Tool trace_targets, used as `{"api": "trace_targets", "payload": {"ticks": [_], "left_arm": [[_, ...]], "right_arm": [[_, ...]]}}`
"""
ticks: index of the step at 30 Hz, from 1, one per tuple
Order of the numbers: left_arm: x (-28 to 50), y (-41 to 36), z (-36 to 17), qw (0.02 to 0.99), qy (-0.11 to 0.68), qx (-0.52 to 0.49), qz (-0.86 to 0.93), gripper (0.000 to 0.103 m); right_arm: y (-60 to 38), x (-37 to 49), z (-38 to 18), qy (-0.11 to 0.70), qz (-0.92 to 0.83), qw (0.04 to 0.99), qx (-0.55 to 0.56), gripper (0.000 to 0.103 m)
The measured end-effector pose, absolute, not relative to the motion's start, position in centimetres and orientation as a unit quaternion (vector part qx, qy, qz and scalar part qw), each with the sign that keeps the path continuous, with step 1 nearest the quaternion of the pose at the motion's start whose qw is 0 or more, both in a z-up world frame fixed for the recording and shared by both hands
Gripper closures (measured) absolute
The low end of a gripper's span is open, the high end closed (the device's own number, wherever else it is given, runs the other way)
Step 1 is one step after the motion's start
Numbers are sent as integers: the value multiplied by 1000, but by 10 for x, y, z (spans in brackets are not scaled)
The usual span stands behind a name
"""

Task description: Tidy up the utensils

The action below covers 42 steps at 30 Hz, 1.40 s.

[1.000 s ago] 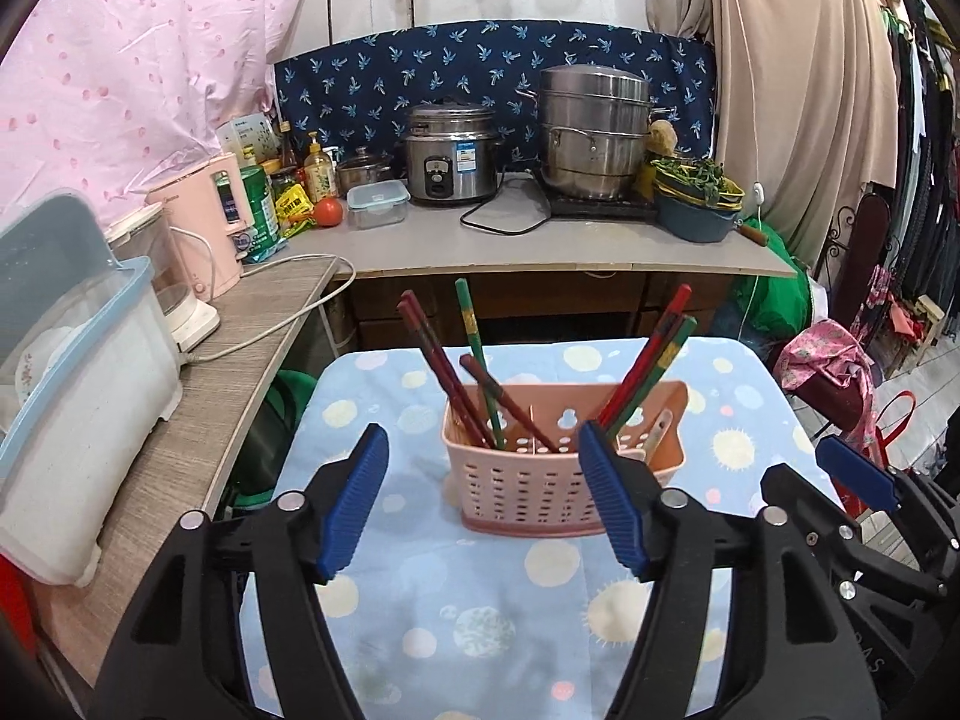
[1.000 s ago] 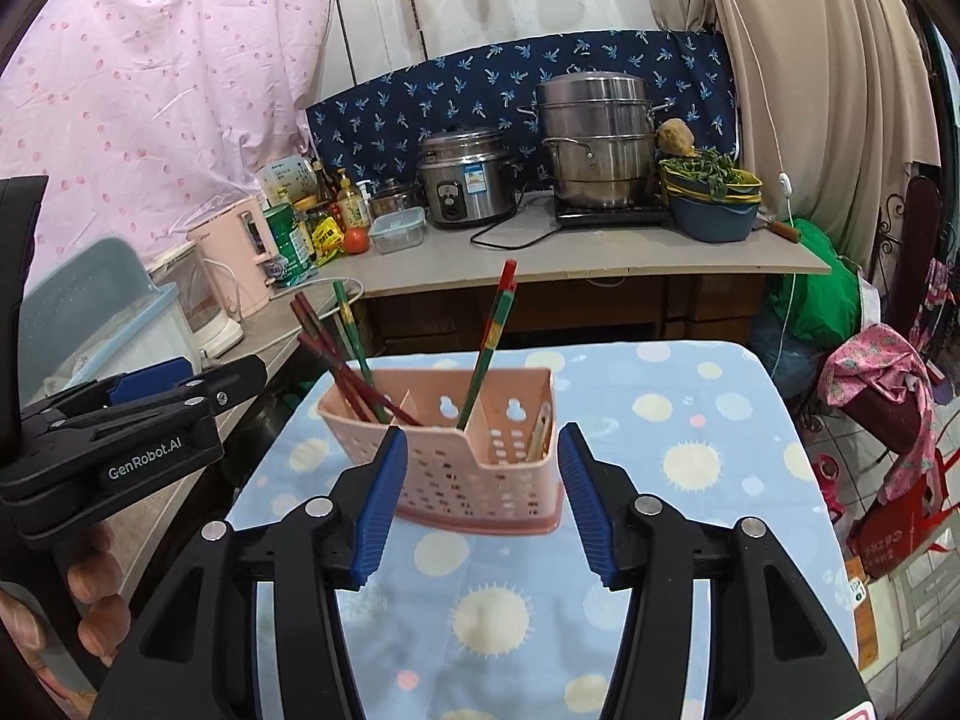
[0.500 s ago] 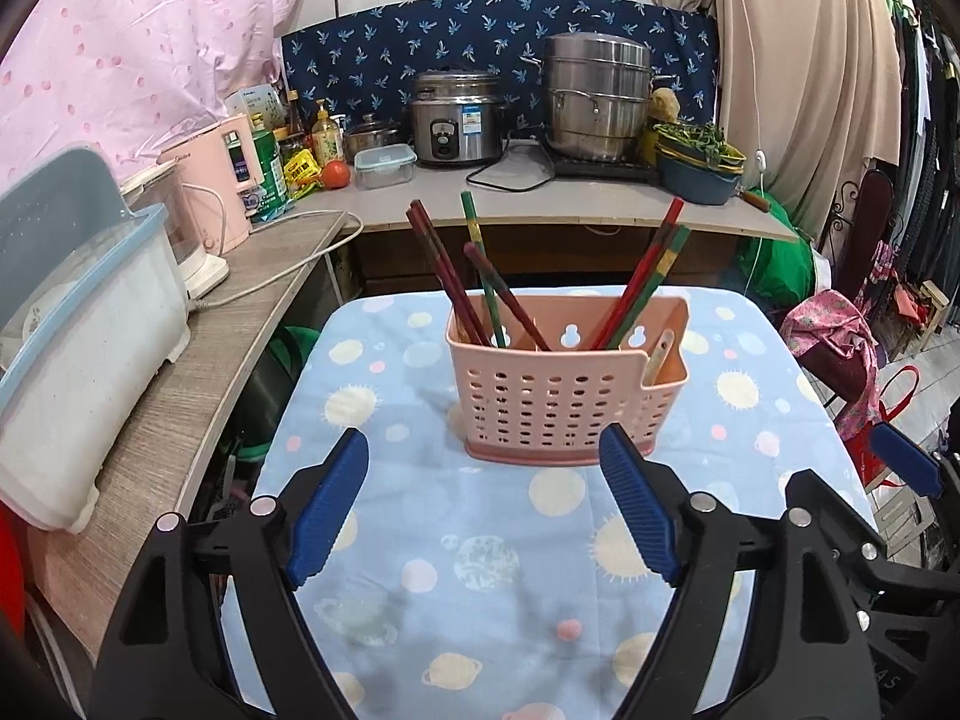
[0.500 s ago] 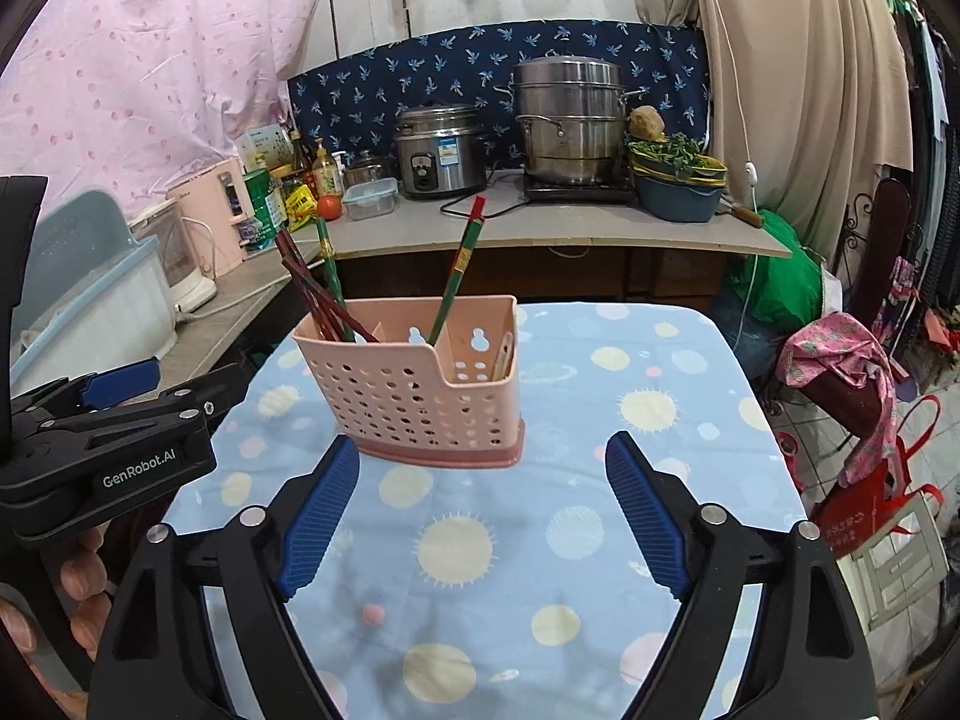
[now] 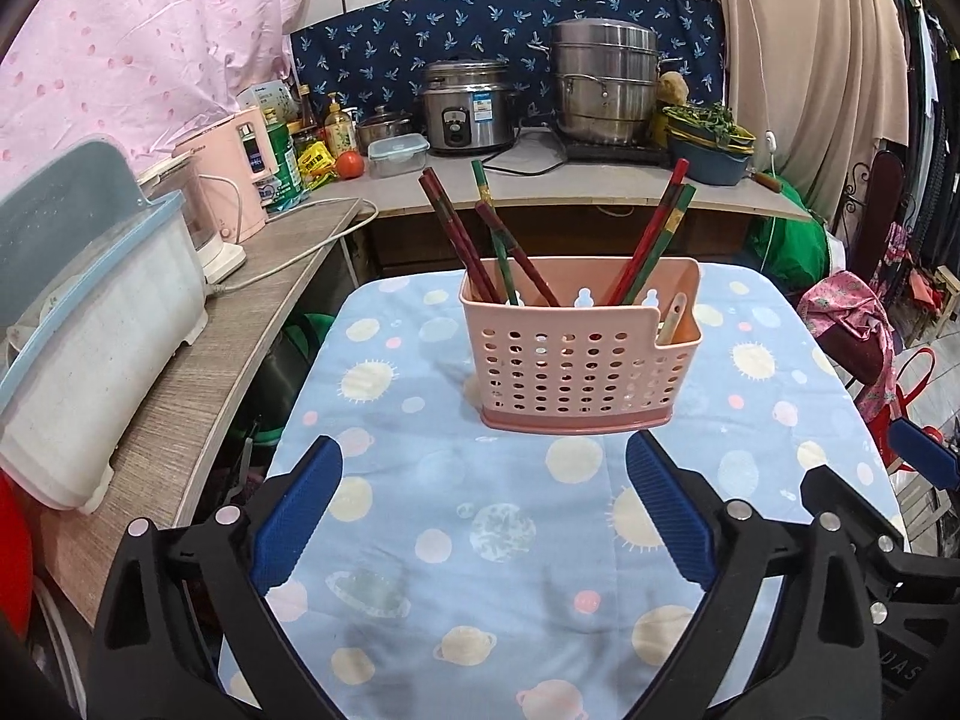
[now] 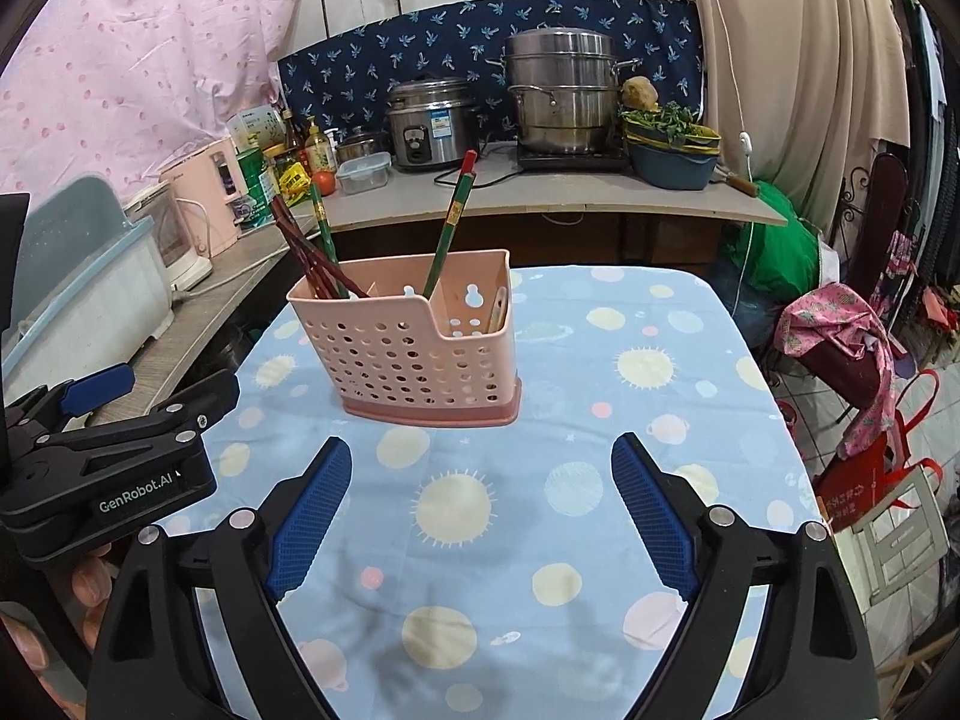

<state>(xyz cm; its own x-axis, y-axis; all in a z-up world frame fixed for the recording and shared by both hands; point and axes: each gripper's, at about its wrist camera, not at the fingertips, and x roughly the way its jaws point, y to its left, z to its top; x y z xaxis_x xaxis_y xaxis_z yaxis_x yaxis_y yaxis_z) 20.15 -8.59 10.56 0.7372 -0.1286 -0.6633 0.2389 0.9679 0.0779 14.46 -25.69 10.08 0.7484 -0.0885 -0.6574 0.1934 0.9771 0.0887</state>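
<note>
A pink perforated utensil basket (image 5: pixel 576 348) stands upright on the blue dotted tablecloth (image 5: pixel 498 540); it also shows in the right wrist view (image 6: pixel 414 348). Several red and green chopsticks (image 5: pixel 498 246) lean in its left and middle compartments, and a pale spoon handle (image 5: pixel 672 315) sits in the right one. My left gripper (image 5: pixel 483 510) is open and empty, a short way in front of the basket. My right gripper (image 6: pixel 480 510) is open and empty, also in front of the basket. The left gripper's body shows at the left in the right wrist view (image 6: pixel 114 450).
A wooden counter (image 5: pixel 198 360) runs along the left with a white and blue dish box (image 5: pixel 90 324) and a pink kettle (image 5: pixel 228 180). The back counter holds a rice cooker (image 5: pixel 468 108), a steel steamer pot (image 5: pixel 606 84) and a bowl of greens (image 5: pixel 708 144). Bags lie right of the table (image 6: pixel 840 348).
Both grippers have pulled back from the basket toward the near table edge and their jaws have opened wider. The basket and chopsticks stay in place.
</note>
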Motion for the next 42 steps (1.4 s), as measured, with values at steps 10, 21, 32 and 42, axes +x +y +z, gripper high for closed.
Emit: {"api": "trace_targets", "payload": {"ticks": [10, 21, 32, 42], "left_arm": [[198, -84, 104, 928, 351, 80, -96, 8], [198, -81, 103, 927, 354, 78, -94, 7], [195, -73, 101, 925, 360, 76, -91, 7], [197, -71, 100, 924, 363, 77, -89, 7]], "right_arm": [[-254, 142, 102, 341, -76, 934, 72, 6], [-249, 142, 104, 342, -73, 934, 72, 6], [-245, 145, 102, 348, -70, 932, 70, 6], [-244, 147, 101, 350, -69, 932, 69, 6]]}}
